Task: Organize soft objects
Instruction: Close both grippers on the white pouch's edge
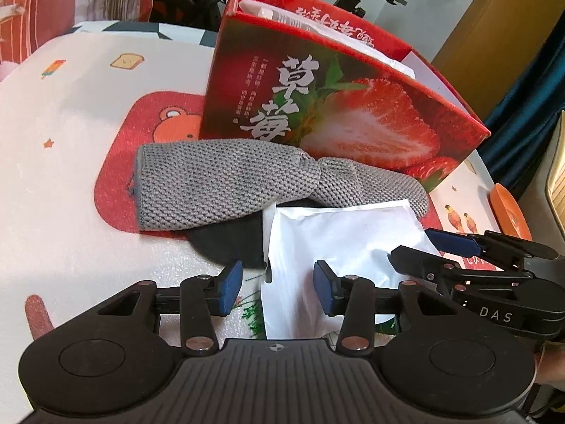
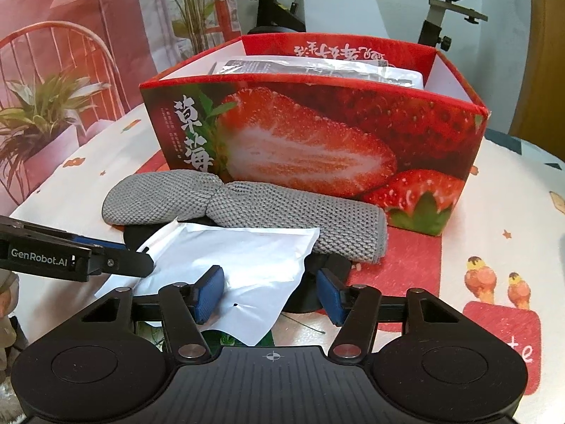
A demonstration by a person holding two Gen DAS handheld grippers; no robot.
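Note:
A white soft pouch lies on the table in front of a grey knitted cloth and over a black item. A red strawberry box stands behind them with packets inside. My left gripper is open, its jaws around the pouch's near edge. My right gripper is open over the pouch's other corner. The cloth, the black item and the box also show in the right wrist view. Each gripper shows in the other's view, right, left.
The table has a white cartoon-print cover with a red bear mat. An orange plate sits at the right edge. An exercise bike and a patterned backdrop stand behind the table.

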